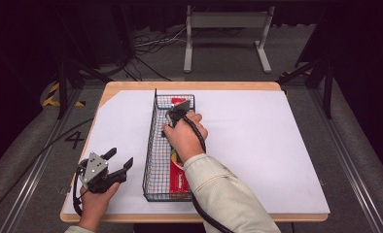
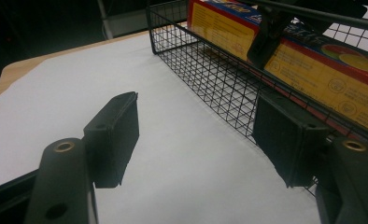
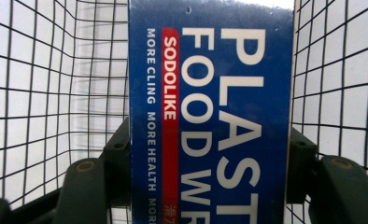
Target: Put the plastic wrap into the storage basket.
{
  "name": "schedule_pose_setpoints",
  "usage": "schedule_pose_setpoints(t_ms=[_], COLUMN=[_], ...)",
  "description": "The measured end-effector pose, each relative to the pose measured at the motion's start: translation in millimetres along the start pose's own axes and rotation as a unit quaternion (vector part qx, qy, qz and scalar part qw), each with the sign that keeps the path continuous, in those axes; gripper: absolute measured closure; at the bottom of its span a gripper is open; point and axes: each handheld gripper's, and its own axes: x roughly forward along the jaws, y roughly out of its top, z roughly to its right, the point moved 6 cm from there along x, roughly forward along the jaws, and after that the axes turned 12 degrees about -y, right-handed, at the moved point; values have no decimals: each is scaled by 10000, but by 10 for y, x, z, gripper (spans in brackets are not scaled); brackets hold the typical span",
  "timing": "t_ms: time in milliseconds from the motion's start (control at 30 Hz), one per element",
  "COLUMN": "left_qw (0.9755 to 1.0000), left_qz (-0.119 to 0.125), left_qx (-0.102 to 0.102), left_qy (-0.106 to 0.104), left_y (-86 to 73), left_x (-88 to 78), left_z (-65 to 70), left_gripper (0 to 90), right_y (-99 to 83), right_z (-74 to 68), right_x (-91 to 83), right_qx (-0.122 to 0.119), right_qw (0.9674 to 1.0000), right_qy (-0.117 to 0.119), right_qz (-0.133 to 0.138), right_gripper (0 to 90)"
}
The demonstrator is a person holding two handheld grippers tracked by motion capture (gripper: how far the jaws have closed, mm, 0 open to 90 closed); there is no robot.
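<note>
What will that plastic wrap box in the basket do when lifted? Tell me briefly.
The plastic wrap box looks like stiff cardboard, so it should stay rigid. It is long and clamped by the right gripper near one end, so it may droop or pivot. Its glossy faces could slip, or snag the wire basket.

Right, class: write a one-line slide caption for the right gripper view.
Right gripper clamped on a blue plastic food wrap box inside the black wire basket.

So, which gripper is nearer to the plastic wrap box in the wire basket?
The right. The right gripper has its jaws on either side of the plastic wrap box inside the wire basket; the left gripper hovers open outside it.
</note>
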Motion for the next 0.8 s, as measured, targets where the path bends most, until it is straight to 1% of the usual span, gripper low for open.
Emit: schedule_pose_setpoints(t_ms=[100, 233, 433, 500, 567, 667, 700, 800], left_qw=[10000, 10000, 10000, 10000, 10000, 10000, 10000, 10000], left_qz=[0, -1, -9, -4, -2, -6, -4, 8], left_qx=[-3, 3, 7, 6, -3, 6, 7, -14], left_qy=[-1, 0, -5, -7, -5, -7, -3, 1], left_y=[0, -1, -3, -2, -3, -4, -4, -3], left_x=[0, -1, 1, -1, -2, -2, -4, -7], left_z=[-1, 0, 2, 2, 0, 0, -1, -3], left_gripper=[320, 320, 320, 320, 320, 319, 319, 319], right_y=[-5, -9, -15, -13, -19, -26, -18, -5], right_z=[1, -6, 0, -2, -5, -14, -21, -13], right_x=[8, 15, 27, 30, 31, 32, 14, -29], right_qx=[-28, -2, 4, 17, -25, -38, -10, 0], right_qw=[10000, 9999, 9996, 9996, 9995, 9992, 9995, 9996], right_qy=[-78, -117, -256, -261, -295, -378, -314, -270], right_qz=[-40, -62, -120, -116, -146, -103, -81, -66], right_gripper=[387, 387, 385, 383, 374, 357, 313, 323])
